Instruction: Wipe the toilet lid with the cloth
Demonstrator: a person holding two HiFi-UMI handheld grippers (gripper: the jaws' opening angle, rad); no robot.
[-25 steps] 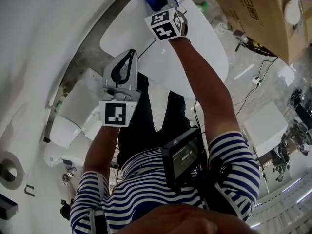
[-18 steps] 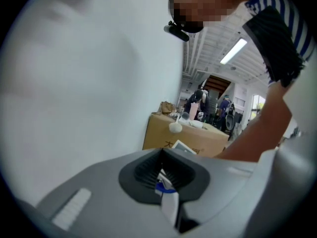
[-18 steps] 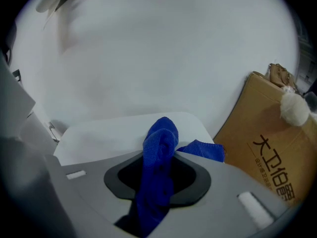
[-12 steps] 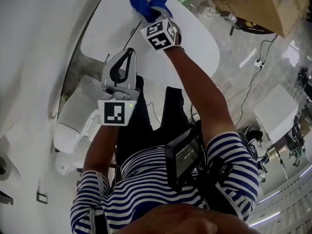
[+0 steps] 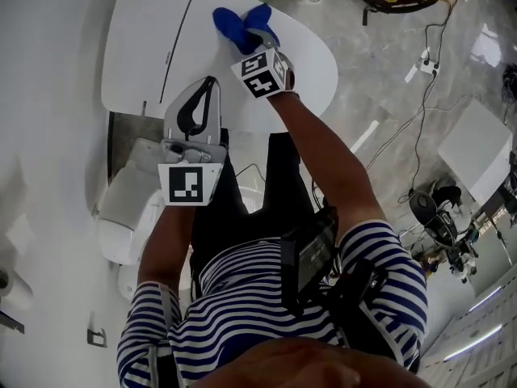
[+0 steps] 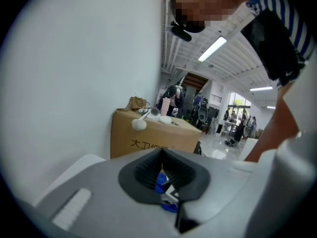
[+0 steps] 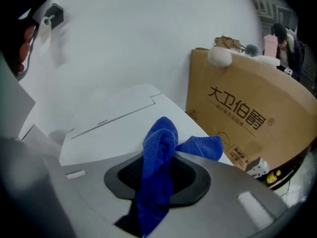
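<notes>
While the right gripper [image 5: 255,47] pinches a blue cloth [image 5: 241,23] between its closed jaws, the cloth's bunched end rests on the white toilet lid [image 5: 145,47], close to the lid's far edge. From the right gripper view, the cloth runs up through the dark jaw pads and folds over into two lobes above them. The right forearm [image 5: 323,152] is stretched out nearly straight, reaching forward from the striped sleeve, with the marker cube [image 5: 265,71] at the wrist end.

The left gripper [image 5: 210,89] has its jaws pressed together with nothing held in them. It hangs in the air at the lid's near edge, pointing forward, with the left elbow bent and tucked near the body.

Beyond the lid, a brown cardboard box [image 7: 252,113] stands beside a plain white wall [image 7: 124,38].
</notes>
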